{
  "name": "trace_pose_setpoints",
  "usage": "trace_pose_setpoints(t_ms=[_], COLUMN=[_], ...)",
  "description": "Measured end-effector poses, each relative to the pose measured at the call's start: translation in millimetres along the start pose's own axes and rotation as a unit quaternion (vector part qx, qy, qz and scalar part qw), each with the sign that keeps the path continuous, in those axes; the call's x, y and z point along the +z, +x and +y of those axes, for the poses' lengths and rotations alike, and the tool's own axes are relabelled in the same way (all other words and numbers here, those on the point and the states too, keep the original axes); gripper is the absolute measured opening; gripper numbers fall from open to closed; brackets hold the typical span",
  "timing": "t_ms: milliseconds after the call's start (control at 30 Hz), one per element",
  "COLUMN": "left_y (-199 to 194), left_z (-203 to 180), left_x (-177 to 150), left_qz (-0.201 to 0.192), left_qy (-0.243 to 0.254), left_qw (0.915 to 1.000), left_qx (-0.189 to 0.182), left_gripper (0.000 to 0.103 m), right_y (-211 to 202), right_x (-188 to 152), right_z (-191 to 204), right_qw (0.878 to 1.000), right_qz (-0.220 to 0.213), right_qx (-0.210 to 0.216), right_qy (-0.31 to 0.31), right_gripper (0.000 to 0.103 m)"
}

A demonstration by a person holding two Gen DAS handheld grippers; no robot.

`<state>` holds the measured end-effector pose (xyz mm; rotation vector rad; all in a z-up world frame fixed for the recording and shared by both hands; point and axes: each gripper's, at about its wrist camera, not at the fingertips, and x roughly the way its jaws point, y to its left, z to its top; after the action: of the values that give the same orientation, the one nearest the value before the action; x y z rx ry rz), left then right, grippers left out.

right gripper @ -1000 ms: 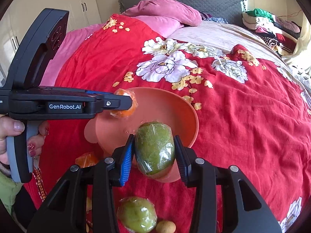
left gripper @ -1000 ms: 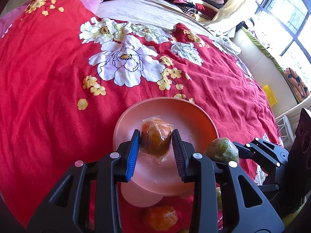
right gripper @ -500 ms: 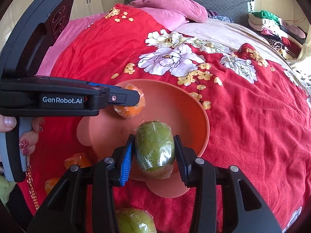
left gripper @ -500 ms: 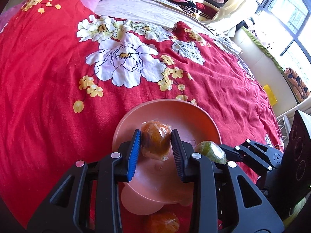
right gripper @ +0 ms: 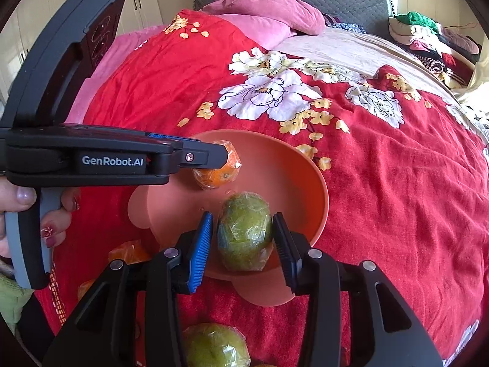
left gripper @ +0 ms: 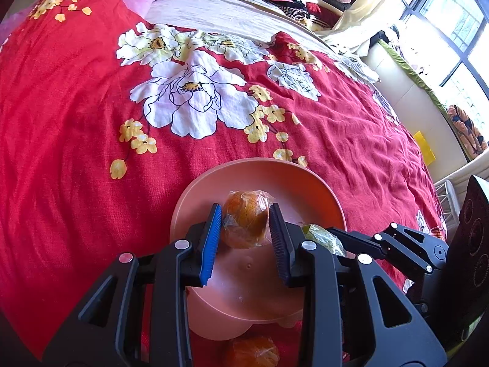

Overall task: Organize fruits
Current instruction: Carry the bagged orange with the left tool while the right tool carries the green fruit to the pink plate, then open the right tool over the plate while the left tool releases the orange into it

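A pink bowl [left gripper: 305,180] sits on the red flowered bedspread; it also shows in the right wrist view [right gripper: 308,180]. My left gripper [left gripper: 246,229] holds a plastic-wrapped orange [left gripper: 246,223] inside the bowl, its jaws slightly parted around it; the orange shows in the right wrist view [right gripper: 217,174]. My right gripper [right gripper: 243,238] has its jaws slightly spread beside a wrapped green fruit [right gripper: 244,232] resting in the bowl's near side. The green fruit peeks out in the left wrist view [left gripper: 321,235].
More wrapped fruit lies on the bedspread in front of the bowl: an orange [left gripper: 253,351], oranges at the left [right gripper: 128,252] and a green fruit [right gripper: 214,347]. Pink pillows [right gripper: 262,21] and piled clothes [right gripper: 428,36] lie at the bed's far end.
Both grippers moved forward and lowered their fruits into the bowl. The jaws of both have widened slightly around the fruits.
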<state>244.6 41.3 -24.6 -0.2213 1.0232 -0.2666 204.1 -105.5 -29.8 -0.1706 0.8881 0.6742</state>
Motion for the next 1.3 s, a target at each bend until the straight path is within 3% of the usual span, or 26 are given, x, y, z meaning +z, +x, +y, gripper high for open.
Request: trace_pose_setpoints(t_ms=[100, 733, 800, 933, 1300], left_y=[-0.3, -17.6, -21.8, -34.2, -75.8], left_z=[-0.1, 1.6, 2.1, 0.9, -13.1], left_x=[0.0, -6.0, -7.7, -10.7, -23.6], left_qz=[0.000, -0.013, -0.015, -0.027, -0.070], left_qy=[0.000, -0.008, -0.010, -0.010, -0.005], left_qw=[1.0000, 0.9999, 0.9998, 0.9995, 0.9972], left_qx=[0.000, 0.001, 0.003, 0.008, 0.025], left_gripper=[0.024, 0.026, 0.033, 0.038, 0.073], right_y=[-4.8, -29.8, -33.1, -39.2, -61.0], right_x=[-0.6, -6.2, -6.3, -6.9, -10.7], right_z=[2.5, 3.4, 2.9, 2.1, -3.6], right_qw=[1.000, 1.000, 1.000, 1.000, 0.999], right_qz=[-0.003, -0.018, -0.020, -0.026, -0.043], right_qx=[0.000, -0.004, -0.004, -0.008, -0.026], right_qy=[-0.001, 0.011, 0.012, 0.014, 0.021], right_gripper=[0.048, 0.065, 0.067, 0.070, 0.087])
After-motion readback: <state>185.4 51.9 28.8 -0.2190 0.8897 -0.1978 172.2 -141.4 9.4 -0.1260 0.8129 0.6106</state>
